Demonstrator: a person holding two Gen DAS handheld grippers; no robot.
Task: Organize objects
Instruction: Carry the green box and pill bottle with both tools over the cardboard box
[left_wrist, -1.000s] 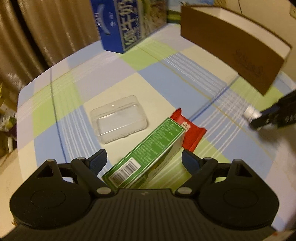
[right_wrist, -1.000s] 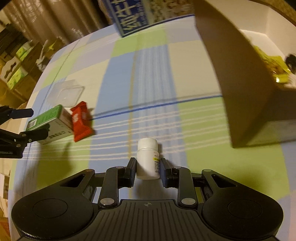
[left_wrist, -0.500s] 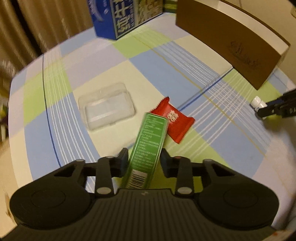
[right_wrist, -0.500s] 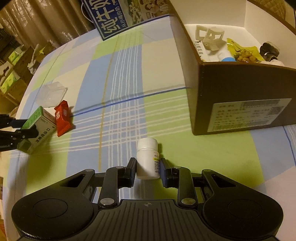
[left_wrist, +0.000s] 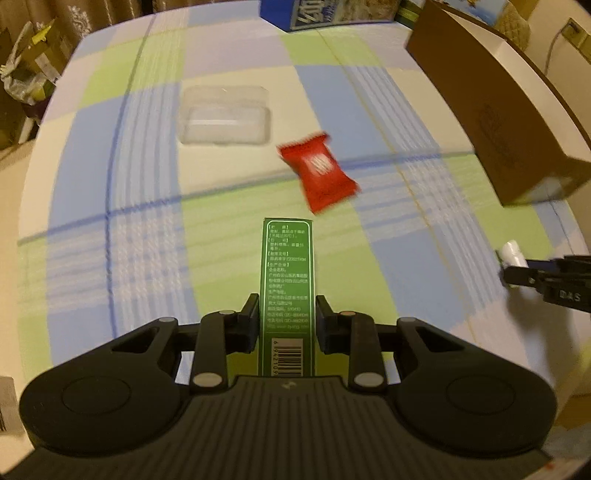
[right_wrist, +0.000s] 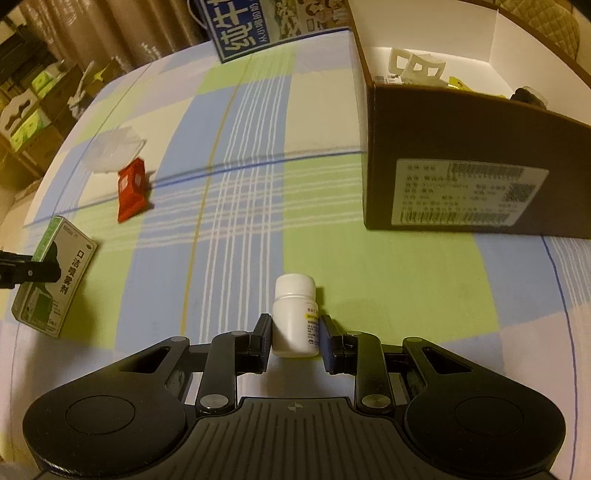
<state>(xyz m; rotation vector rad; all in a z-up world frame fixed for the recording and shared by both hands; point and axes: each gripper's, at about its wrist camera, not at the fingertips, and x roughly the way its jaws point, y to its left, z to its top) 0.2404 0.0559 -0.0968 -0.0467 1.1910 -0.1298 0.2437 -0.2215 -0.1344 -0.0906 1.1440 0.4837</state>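
Open checked tablecloth (right_wrist: 236, 229) lies between the two grippers and the brown cardboard box (right_wrist: 461, 155) at the right, with only a red packet (left_wrist: 319, 171) and a clear plastic case (left_wrist: 223, 114) near the left side. The left gripper (left_wrist: 286, 321) is clamped on a narrow green box (left_wrist: 288, 284), barcode end toward the camera, held above the cloth. The right gripper (right_wrist: 295, 338) grips a white bottle (right_wrist: 295, 317) with a white cap, near the box's labelled wall.
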